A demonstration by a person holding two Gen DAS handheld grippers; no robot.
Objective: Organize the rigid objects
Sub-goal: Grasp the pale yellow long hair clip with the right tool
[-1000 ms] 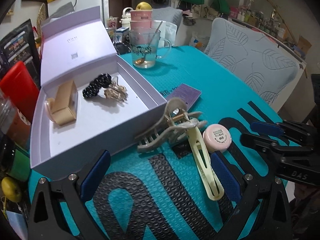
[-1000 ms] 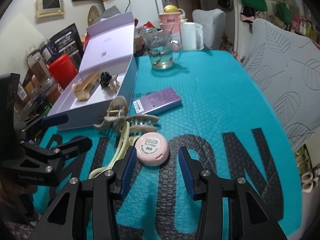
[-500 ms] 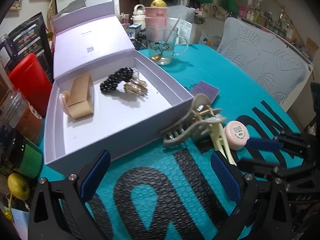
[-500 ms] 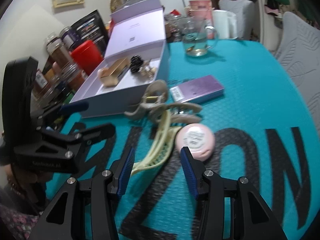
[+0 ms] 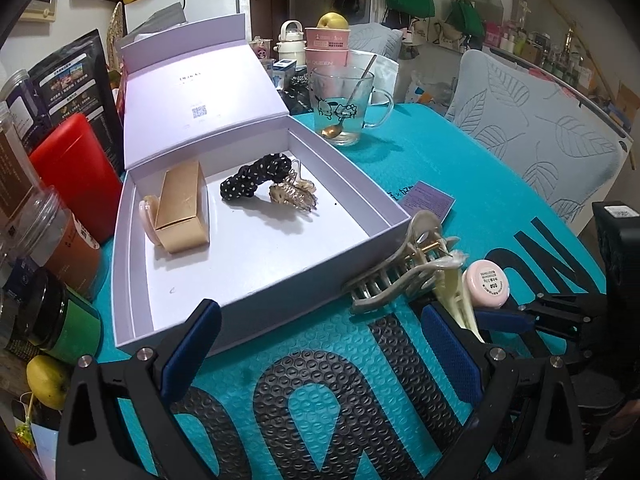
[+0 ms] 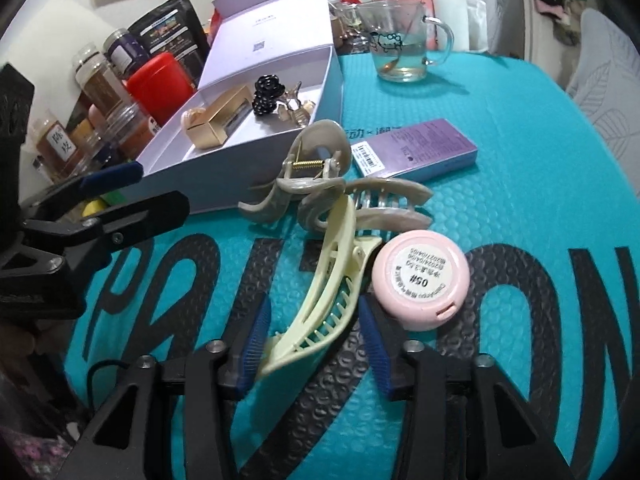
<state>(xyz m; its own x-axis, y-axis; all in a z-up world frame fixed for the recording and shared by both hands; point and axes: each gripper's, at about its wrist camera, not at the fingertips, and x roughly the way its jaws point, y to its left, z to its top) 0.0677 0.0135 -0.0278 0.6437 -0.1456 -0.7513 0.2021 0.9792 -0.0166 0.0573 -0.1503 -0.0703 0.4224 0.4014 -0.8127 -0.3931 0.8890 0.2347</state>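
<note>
Since a second ago my right hand-held gripper (image 6: 310, 334) dropped onto the cream hair clip (image 6: 320, 300), jaws closing around it on the counter (image 6: 520, 160); four items sit boxed (image 5: 132, 280), four wait outside, left hand-held gripper (image 5: 316, 340) wide, empty.

I count three hair clips: grey claw (image 6: 328, 196), cream clip (image 6: 324, 300), gold claw (image 5: 294, 196); one pink compact (image 6: 420, 278) at three o'clock of the cream clip.
</note>
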